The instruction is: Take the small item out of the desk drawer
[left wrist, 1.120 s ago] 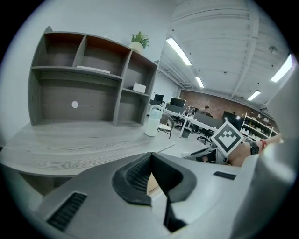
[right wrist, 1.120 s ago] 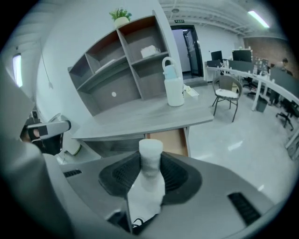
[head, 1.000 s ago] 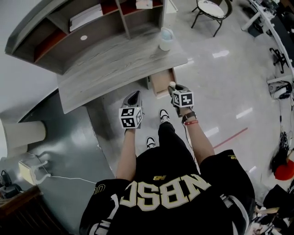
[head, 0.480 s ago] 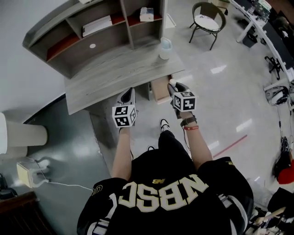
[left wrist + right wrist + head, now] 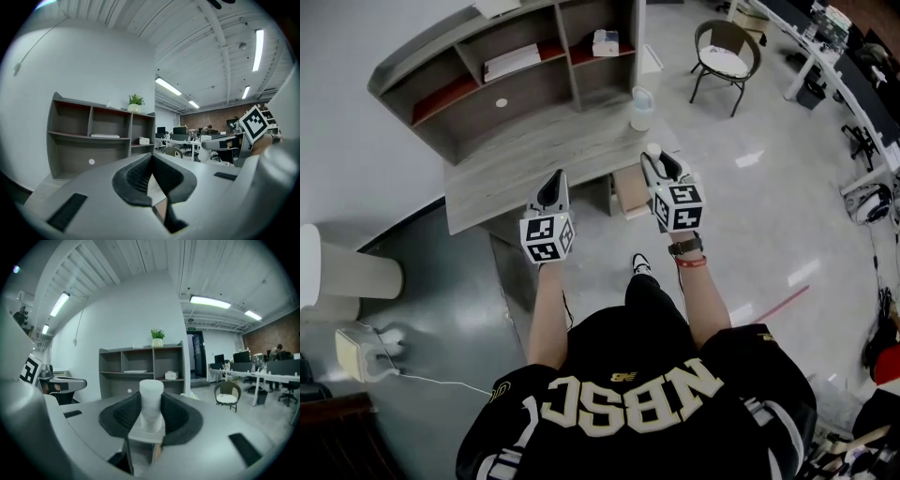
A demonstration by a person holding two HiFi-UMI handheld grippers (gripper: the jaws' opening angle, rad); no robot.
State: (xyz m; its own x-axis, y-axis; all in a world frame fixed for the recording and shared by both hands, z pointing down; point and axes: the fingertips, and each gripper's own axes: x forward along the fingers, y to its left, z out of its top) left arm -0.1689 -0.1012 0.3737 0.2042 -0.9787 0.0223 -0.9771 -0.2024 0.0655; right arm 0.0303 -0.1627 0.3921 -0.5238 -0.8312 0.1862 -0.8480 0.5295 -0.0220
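A small white cylinder [image 5: 151,401] stands upright between the black pads of my right gripper [image 5: 151,417], which is shut on it. In the head view that cylinder [image 5: 652,148] and the right gripper [image 5: 656,159] hang over the right end of the grey desk [image 5: 525,155], above the open drawer [image 5: 630,190]. My left gripper [image 5: 556,180] is held level beside it over the desk's front edge. Its pads [image 5: 136,176] meet with nothing between them.
A grey shelf unit [image 5: 516,70] with a white box and papers stands at the back of the desk. A clear bottle [image 5: 641,108] is at the desk's right end. A round chair [image 5: 724,52] stands beyond, with office desks at the far right.
Both grippers have lifted and moved forward, from beside the drawer to over the desk's edge. The white cylinder stays in the right gripper.
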